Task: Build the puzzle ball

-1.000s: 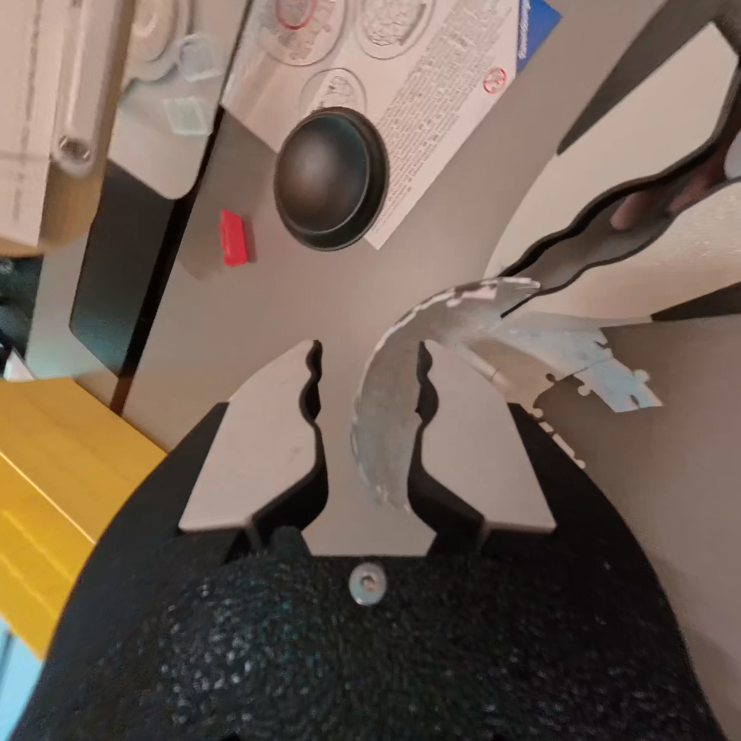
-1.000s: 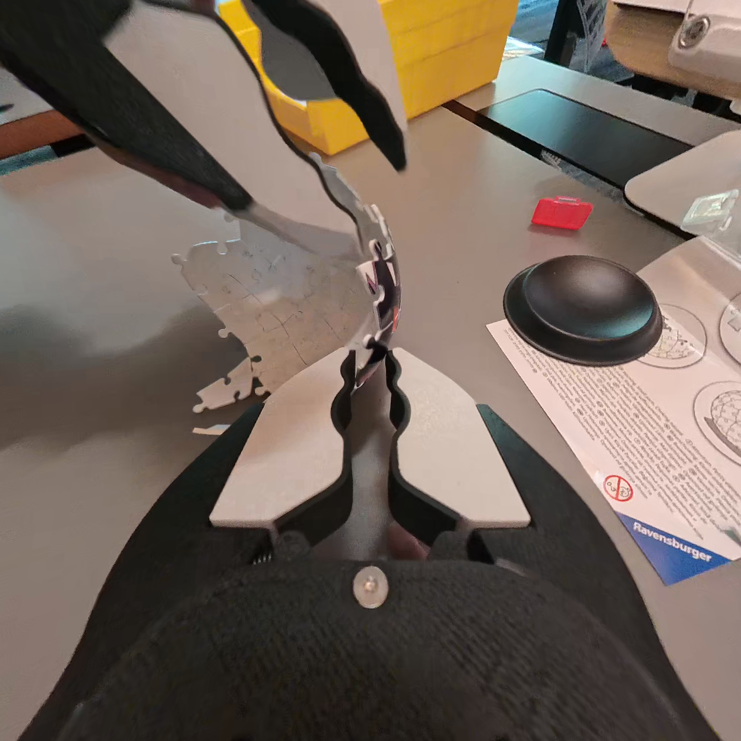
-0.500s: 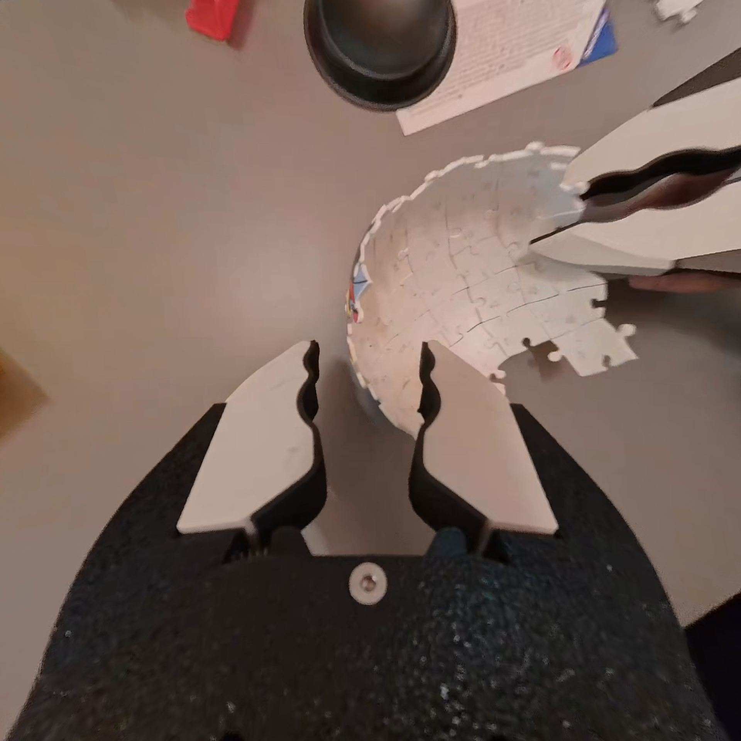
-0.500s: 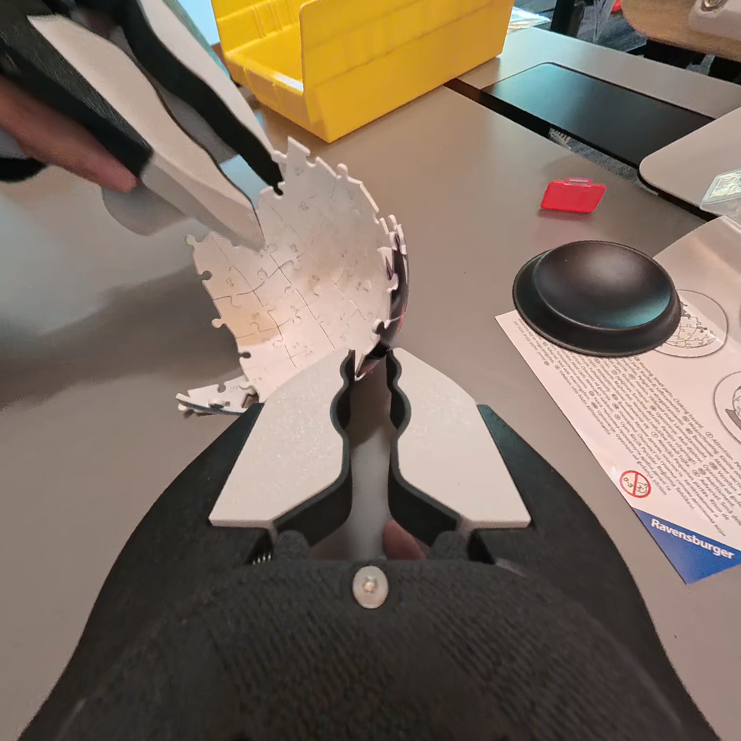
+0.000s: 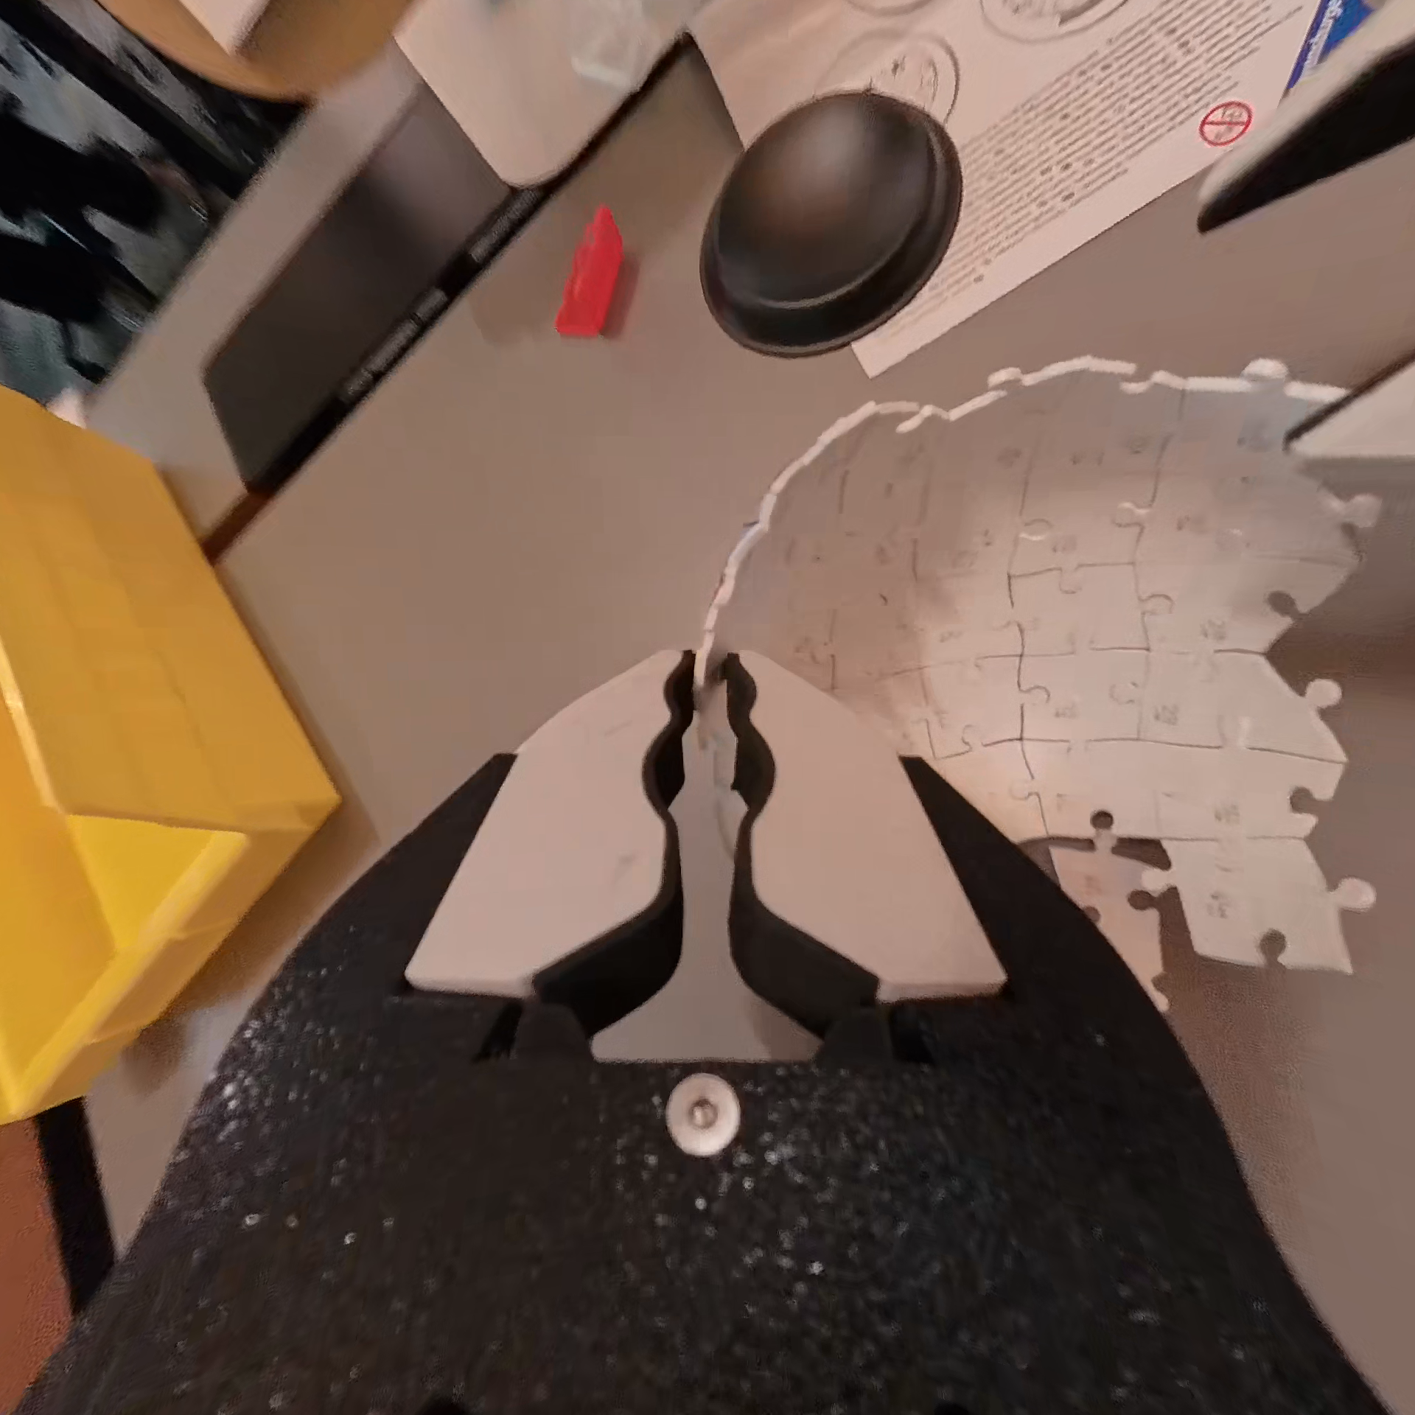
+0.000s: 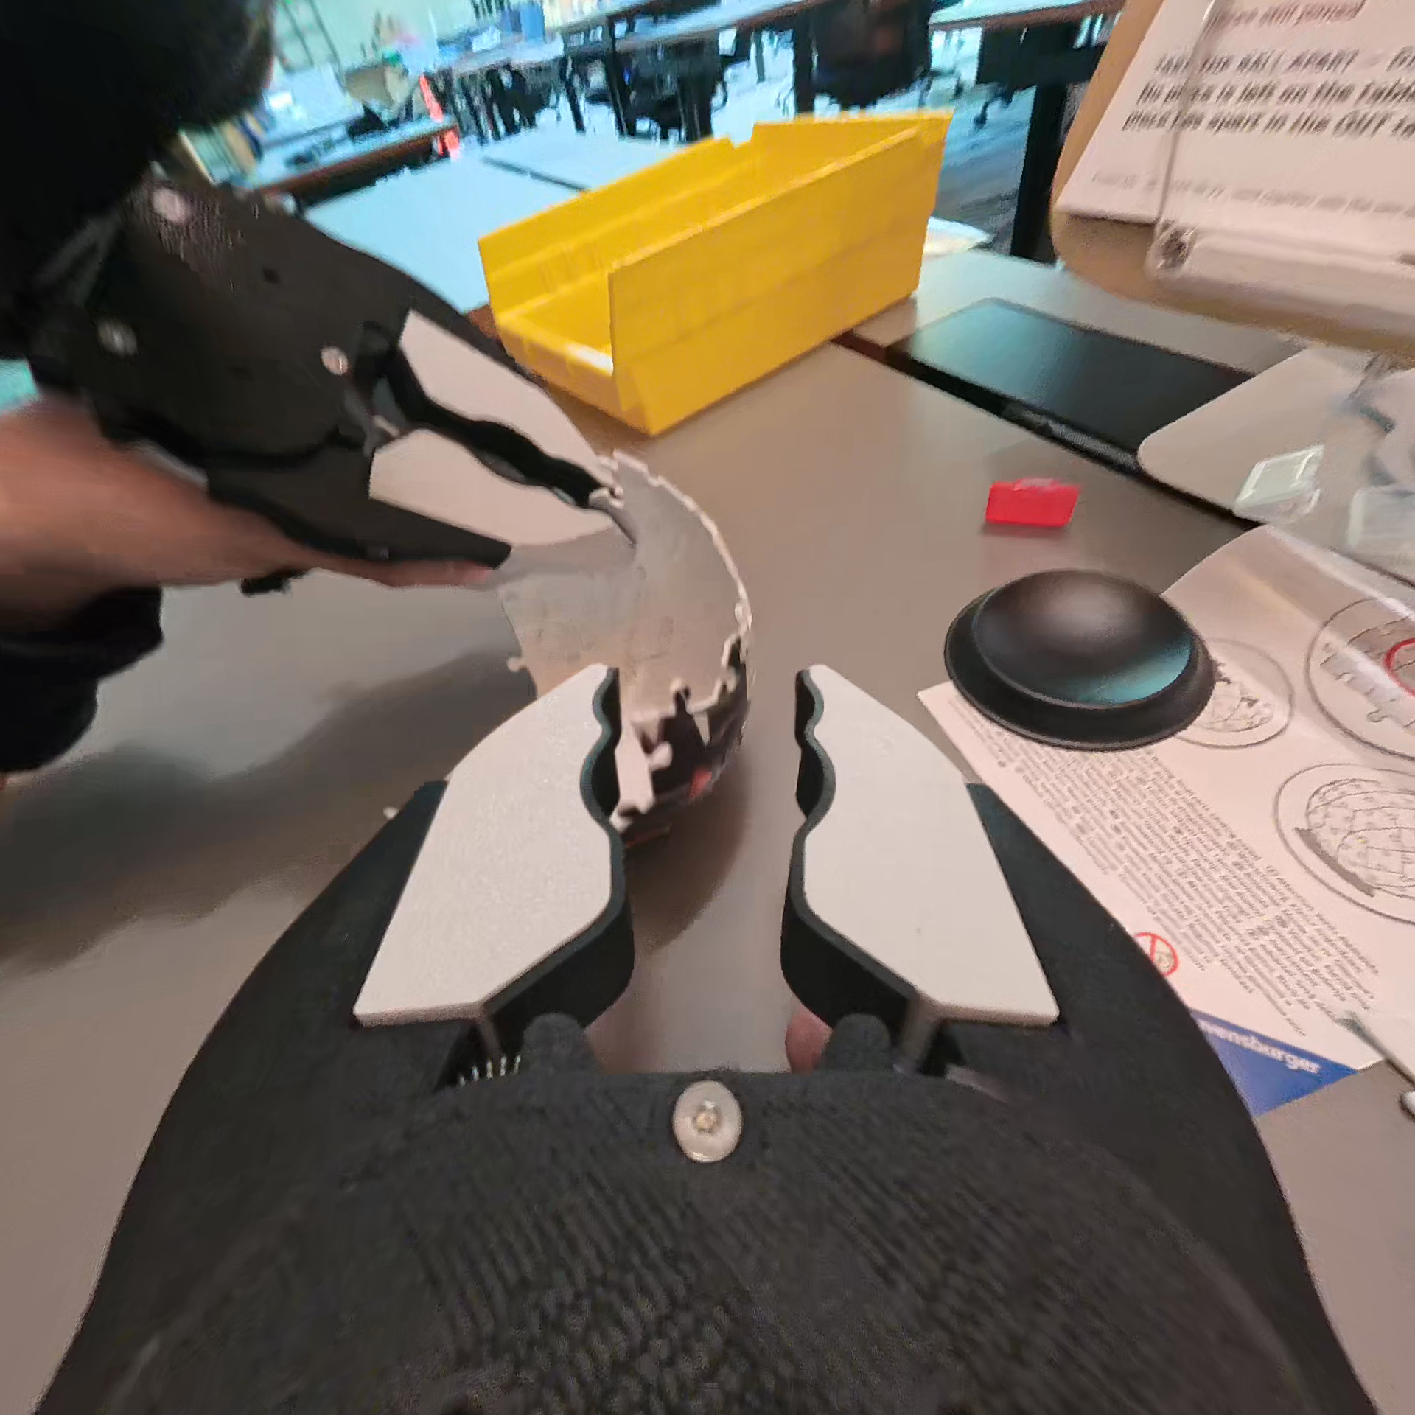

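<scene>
A partly built puzzle ball shell (image 5: 1072, 651), white inside and dark printed outside, stands curved just above the grey table (image 5: 498, 536). My left gripper (image 5: 708, 678) is shut on the shell's left edge. In the right wrist view the left gripper (image 6: 605, 490) pinches the shell (image 6: 658, 612) at its upper edge. My right gripper (image 6: 704, 681) is open, and the shell's lower printed edge sits between its jaws, close to the left finger. One of the right gripper's fingers (image 5: 1317, 145) shows at the far right of the left wrist view.
A black domed stand (image 6: 1080, 658) sits on a printed instruction sheet (image 6: 1225, 842) to the right. A small red piece (image 6: 1030, 501) lies behind it. A yellow bin (image 6: 712, 260) stands at the back, next to a dark tablet (image 6: 1057, 367). A person's hand holds the left gripper. Tip to tip, the grippers are about 11 centimetres apart. Both grippers' tips are roughly 20 centimetres from the small red piece (image 6: 1030, 501). The left camera catches it too, in the left wrist view (image 5: 602, 266).
My left gripper has closed on the shell's edge. My right gripper has opened and let go of the shell.
</scene>
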